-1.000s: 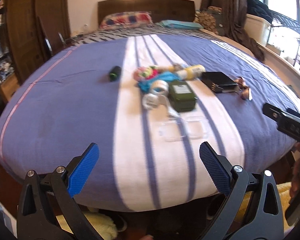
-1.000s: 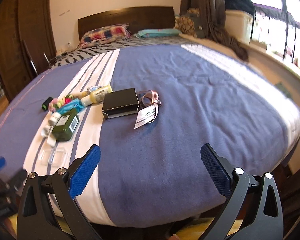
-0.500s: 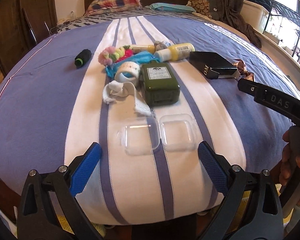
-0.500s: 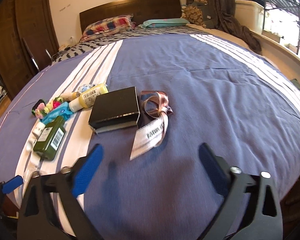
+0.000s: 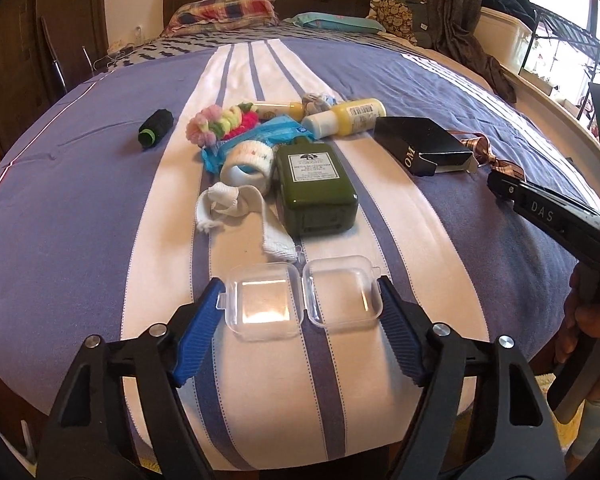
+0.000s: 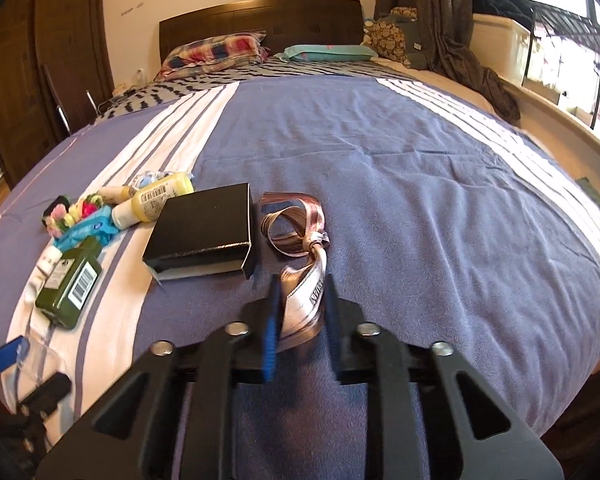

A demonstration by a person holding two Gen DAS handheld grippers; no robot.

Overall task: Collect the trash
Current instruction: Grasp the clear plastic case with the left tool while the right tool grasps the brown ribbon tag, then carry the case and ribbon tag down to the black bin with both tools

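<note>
Since a second ago both grippers have come forward and down over the bed [image 5: 80, 208], and both sets of jaws have just been closing. The left gripper [image 5: 300, 304] now brackets the clear plastic case [image 5: 304, 300], which lies open on the white stripe; its blue pads sit at the case's two outer ends, and whether they press cannot be told. The right gripper [image 6: 300, 308] is pinched nearly closed on the tail of the ribbon [image 6: 300, 248], whose printed lettering is too skewed to read. In the left view the right tool [image 5: 548, 212], at 3 o'clock, shows the letters "DAS", with the person's hand [image 5: 588, 320] on its handle below. Beyond the case, at 12 o'clock, lie a white knit strip [image 5: 236, 208], a green bottle [image 5: 316, 176] with an unreadable white label, and a white tape roll [image 5: 248, 160]. At 1 o'clock a black box [image 5: 420, 144] shows "OM" on its side. Farther off lie a yellow bottle [image 5: 348, 118], colourful scrunchies [image 5: 220, 120], and a black spool [image 5: 156, 128] at 11 o'clock.
</note>
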